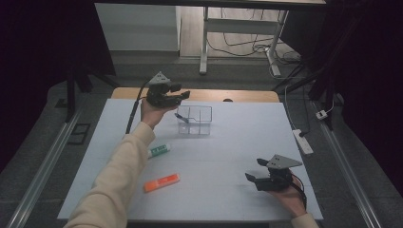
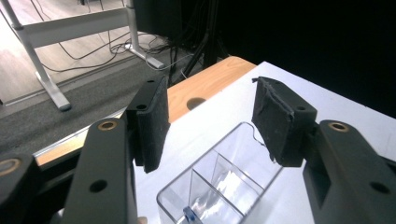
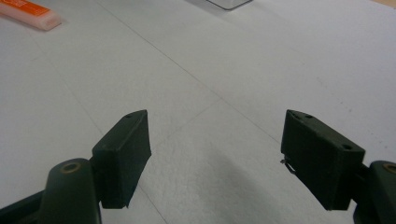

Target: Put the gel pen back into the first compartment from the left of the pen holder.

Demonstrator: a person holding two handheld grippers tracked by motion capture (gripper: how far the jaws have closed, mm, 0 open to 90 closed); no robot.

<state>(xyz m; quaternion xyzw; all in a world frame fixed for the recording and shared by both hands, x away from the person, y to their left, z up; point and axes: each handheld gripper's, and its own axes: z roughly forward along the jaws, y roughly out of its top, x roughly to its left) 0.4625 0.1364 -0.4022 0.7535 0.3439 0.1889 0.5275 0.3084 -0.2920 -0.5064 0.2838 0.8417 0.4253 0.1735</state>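
Observation:
A clear plastic box (image 1: 202,126) with dividers stands on the white table, far of centre. A small blue-tipped item (image 1: 181,117) leans in its left compartment. My left gripper (image 1: 183,94) hovers above the box's left end, open, with nothing between its pads. In the left gripper view, the left gripper (image 2: 210,116) looks down over the box (image 2: 175,198) and the blue tip (image 2: 189,215). My right gripper (image 1: 253,170) rests low at the near right, open and empty. The right gripper (image 3: 215,140) faces bare white table (image 3: 196,70) in its own view.
A green-and-white marker (image 1: 159,150) lies left of centre, and an orange marker (image 1: 161,182) nearer the front, also seen as the orange marker (image 3: 28,13). A wooden strip (image 1: 247,96) borders the far edge. A power strip (image 1: 302,141) lies off the table's right side.

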